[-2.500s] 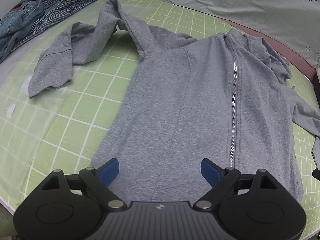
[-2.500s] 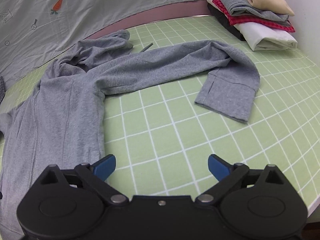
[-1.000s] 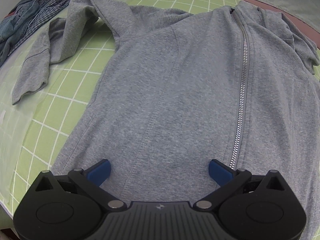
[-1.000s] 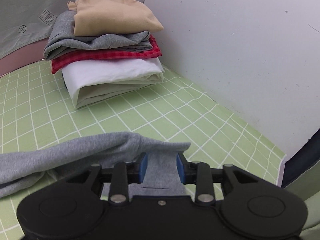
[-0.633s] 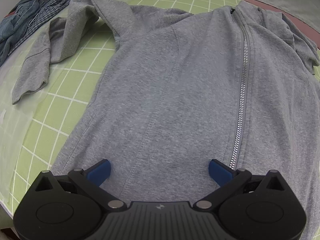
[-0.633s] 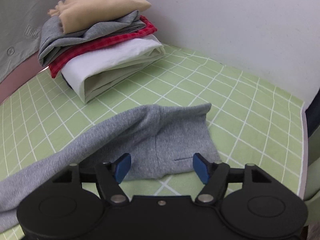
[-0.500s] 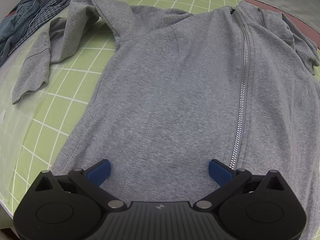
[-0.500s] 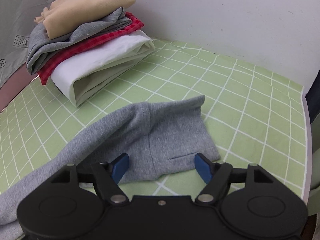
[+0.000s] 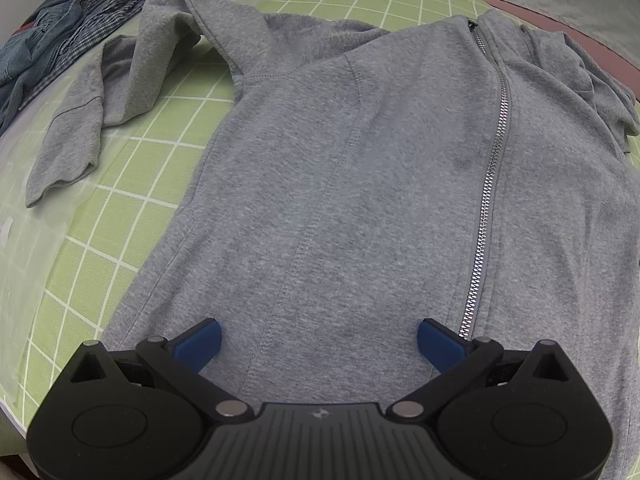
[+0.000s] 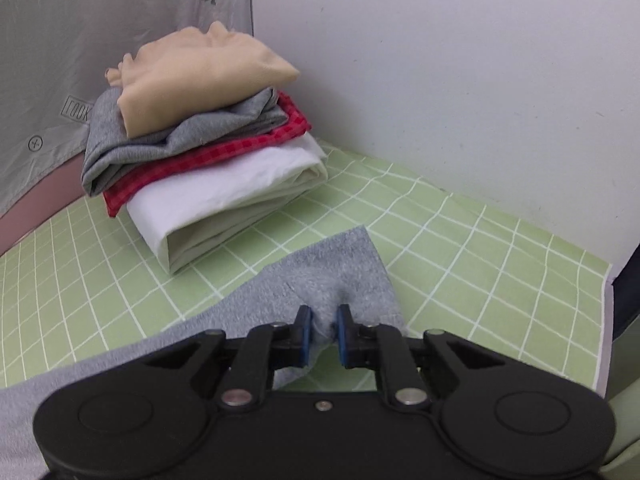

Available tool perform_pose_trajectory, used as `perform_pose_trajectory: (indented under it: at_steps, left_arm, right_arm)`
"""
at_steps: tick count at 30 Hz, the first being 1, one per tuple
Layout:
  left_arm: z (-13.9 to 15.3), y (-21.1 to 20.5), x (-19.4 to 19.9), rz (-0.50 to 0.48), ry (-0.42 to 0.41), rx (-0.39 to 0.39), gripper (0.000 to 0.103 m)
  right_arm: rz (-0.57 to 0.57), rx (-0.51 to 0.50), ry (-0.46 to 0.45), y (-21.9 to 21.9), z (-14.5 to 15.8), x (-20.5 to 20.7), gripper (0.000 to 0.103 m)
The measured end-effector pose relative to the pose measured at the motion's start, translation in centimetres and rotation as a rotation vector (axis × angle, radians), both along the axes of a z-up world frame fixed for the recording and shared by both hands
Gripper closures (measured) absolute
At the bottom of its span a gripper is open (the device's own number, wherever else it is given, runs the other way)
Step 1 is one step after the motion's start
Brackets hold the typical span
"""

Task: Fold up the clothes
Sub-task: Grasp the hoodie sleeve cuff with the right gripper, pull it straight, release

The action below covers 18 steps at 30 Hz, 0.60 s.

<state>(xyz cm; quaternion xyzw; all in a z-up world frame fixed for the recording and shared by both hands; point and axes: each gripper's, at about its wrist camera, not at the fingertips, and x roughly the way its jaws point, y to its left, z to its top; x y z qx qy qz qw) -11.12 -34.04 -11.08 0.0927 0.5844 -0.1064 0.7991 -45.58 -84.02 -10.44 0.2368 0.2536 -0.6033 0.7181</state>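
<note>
- Right claw [image 10: 323,330] closing on just a thin pinch of cuff [image 10: 352,276]; could slip free mid-fold.
- Left claw [image 9: 319,341] spread over the hoodie [image 9: 360,180], holding nothing, so the body may drag.

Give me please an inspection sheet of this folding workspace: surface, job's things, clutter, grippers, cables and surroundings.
Surface: green grid mat, partly covered by clothes.
Job's things: grey zip hoodie lies flat, zipper closed; one sleeve lies bent on the mat; the other sleeve's cuff is bunched between the right gripper's pads.
Clutter: folded stack near the wall; unfolded dark shirts at the mat's edge.
Grippers: left gripper open over the hoodie's lower body; right gripper closing on the cuff.
Cables: nothing seen.
Surroundings: white wall; grey printed cloth behind.
</note>
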Motion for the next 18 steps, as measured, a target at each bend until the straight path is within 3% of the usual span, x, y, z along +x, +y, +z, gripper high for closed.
perform_pose_trajectory:
  at_steps: [3, 10, 12, 14, 15, 17, 18]
  left_arm:
    - [0.1, -0.2, -0.4, 0.001, -0.004, -0.002, 0.000]
    - [0.5, 0.4, -0.9, 0.003, -0.019, -0.007, 0.000]
    - [0.4, 0.7, -0.6, 0.000, -0.030, -0.011, 0.000]
    - [0.3, 1.1, -0.9, -0.002, -0.043, -0.015, 0.000]
    - [-0.1, 1.2, 0.0, -0.004, -0.048, -0.017, 0.000]
    - [-0.8, 1.7, 1.8, -0.008, -0.049, -0.022, 0.000]
    - [-1.1, 1.7, 2.2, -0.011, -0.044, -0.025, 0.000]
  right_arm:
    - [-0.024, 0.020, 0.011, -0.4, -0.3, -0.5, 0.089]
    - [-0.021, 0.120, 0.176, 0.2, -4.7, 0.3, 0.084]
    - [-0.009, 0.113, 0.219, 0.5, -4.4, 0.8, 0.073]
    - [0.008, 0.093, 0.228, 1.1, -3.7, 1.4, 0.047]
    - [0.027, 0.083, 0.227, 1.7, -3.3, 1.8, 0.041]
    - [0.072, 0.063, 0.221, 3.2, -2.4, 3.0, 0.018]
    - [0.095, 0.053, 0.218, 3.9, -1.9, 3.5, 0.015]
